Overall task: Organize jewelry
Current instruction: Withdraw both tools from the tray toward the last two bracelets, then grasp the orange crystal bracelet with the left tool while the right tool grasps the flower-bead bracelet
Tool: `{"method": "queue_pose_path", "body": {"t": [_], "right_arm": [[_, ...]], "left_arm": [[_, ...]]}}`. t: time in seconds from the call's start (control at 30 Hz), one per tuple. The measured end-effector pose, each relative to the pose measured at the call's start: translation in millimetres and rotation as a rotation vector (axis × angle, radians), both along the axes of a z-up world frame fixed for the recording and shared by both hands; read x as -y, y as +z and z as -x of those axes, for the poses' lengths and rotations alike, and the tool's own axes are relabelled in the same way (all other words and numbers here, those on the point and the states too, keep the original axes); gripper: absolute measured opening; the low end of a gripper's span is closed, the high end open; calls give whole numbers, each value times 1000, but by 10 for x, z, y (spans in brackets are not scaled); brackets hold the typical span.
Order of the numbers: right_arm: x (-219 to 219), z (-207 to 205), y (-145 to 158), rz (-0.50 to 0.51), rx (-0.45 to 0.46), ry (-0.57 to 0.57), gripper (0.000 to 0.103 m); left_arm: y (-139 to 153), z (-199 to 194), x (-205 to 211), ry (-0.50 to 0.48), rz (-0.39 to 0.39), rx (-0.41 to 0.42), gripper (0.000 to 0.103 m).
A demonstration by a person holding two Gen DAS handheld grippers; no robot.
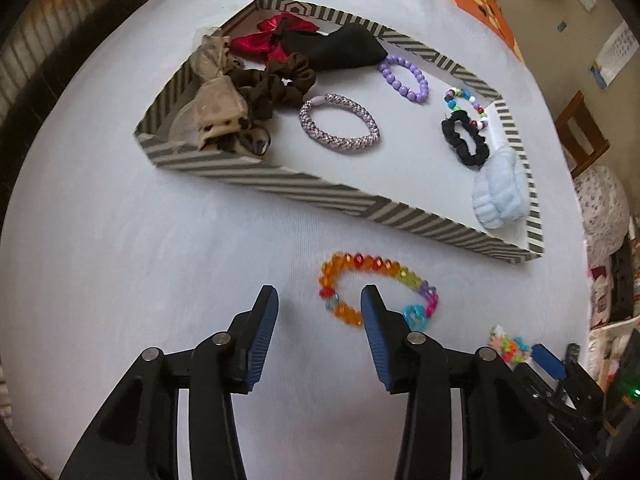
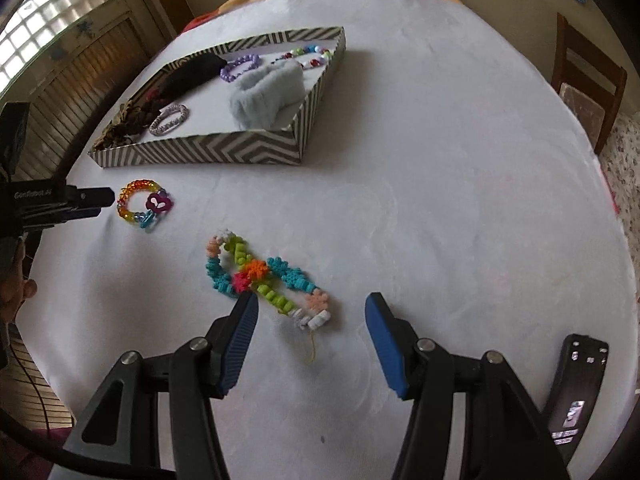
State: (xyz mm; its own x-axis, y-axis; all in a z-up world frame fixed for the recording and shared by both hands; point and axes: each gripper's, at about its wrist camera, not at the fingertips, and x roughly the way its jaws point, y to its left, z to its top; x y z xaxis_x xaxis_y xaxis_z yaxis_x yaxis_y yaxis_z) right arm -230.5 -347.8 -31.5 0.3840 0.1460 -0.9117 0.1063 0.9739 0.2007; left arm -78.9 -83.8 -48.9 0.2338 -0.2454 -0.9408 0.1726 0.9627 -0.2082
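In the left wrist view, the left claw is seen low in the frame with its jaws spread apart and nothing pressed between them. The rainbow bead bracelet lies on the white counter just beyond it, the right fingertip standing inside or over its loop; contact cannot be told. Above it, the striped tray is filled with scrunchies, a purple bead bracelet and a pale blue band.

In the right wrist view, the right claw is held wide and empty, low in the frame. The flower bead bracelet is spread on the counter between and just above its fingertips.
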Motion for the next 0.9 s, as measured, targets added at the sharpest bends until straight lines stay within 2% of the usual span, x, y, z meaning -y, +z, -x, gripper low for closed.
{"method": "queue_pose_path", "body": {"t": [0.07, 0.1, 0.2, 0.23, 0.27, 0.3, 0.33, 0.43, 0.67, 0.9], "right_arm": [[-20, 2, -5, 0, 15, 0, 38], [-24, 1, -17, -1, 11, -4, 28], [-11, 22, -16, -17, 19, -22, 20], [-7, 32, -13, -22, 21, -27, 18], [3, 36, -7, -23, 23, -33, 18], [9, 48, 4, -28, 29, -39, 18], [19, 67, 33, -41, 40, -47, 18], [62, 112, 203, -92, 90, -65, 18], [33, 115, 670, -111, 194, -40, 18], [-93, 82, 962, -117, 259, 4, 18]], "left_arm": [[-55, -29, 62, -18, -26, -7, 22], [-37, -33, 87, -24, -42, 16, 22], [-49, -21, 197, -48, -111, 40, 22], [-50, -10, 219, -53, -128, 51, 22], [-50, 6, 230, -59, -136, 63, 13], [-47, 14, 244, -68, -146, 78, 0], [-47, 18, 250, -79, -148, 77, 0], [6, 20, 178, -75, -59, 28, 0], [450, 115, 97, -91, 4, 104, 0], [786, 240, 23, -89, 26, 153, 0]]}}
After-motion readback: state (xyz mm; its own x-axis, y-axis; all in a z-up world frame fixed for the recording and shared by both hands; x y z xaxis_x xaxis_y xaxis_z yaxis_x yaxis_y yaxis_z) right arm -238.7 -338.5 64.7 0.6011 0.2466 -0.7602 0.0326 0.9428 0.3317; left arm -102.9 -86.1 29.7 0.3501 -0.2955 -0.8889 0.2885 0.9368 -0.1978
